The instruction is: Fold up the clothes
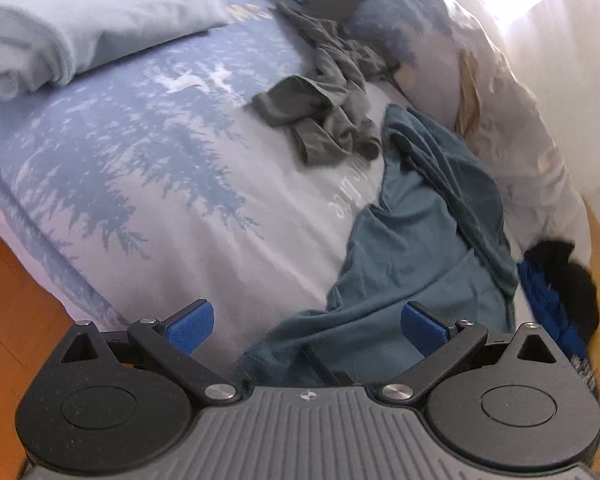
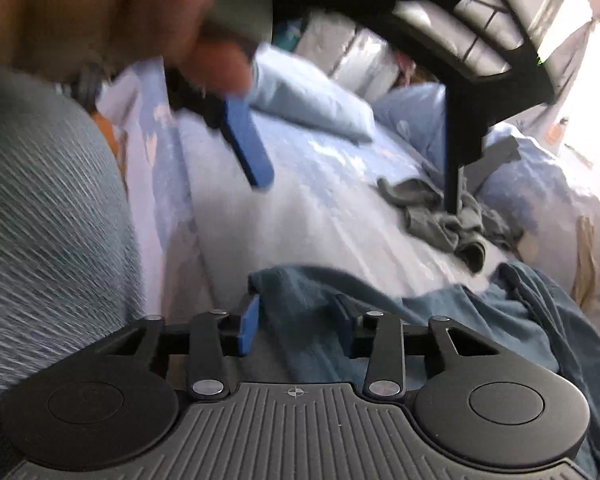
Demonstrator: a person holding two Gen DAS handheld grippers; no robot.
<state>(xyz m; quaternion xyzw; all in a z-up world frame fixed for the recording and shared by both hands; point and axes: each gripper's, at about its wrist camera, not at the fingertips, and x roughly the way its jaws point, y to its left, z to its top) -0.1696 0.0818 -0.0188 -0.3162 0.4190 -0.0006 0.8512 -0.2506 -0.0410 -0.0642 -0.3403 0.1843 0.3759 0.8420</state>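
Two grippers are over the bed now, and both are working toward the teal shirt (image 1: 416, 248), which lies crumpled along the near edge of the bedspread (image 1: 140, 152). Its long axis runs from the near edge back toward the heaped duvet (image 1: 532, 128), with the grey garment (image 1: 324, 120) bunched just beyond its far end.

The left gripper (image 1: 306, 330) hangs with its jaws spread wide, and only its right pad sits over the shirt's near hem; the other pad is over bare bedspread, so nothing is held.

The right gripper (image 2: 296, 326) is the nearer one to a grip. Its jaws stand about a third open, with the shirt's near corner lying right between the blue pads (image 2: 249, 328). Whether they are pressing the cloth yet, I can't say — the picture is smeared — but I'd judge they have not quite pinched it.

From that camera the left gripper shows up high above the shirt, a hand (image 2: 100, 12) wrapped round it.

My read: the shirt corner is straight ahead of the right jaws, so the coming move needs only a pinch, then a lift to spread the shirt.
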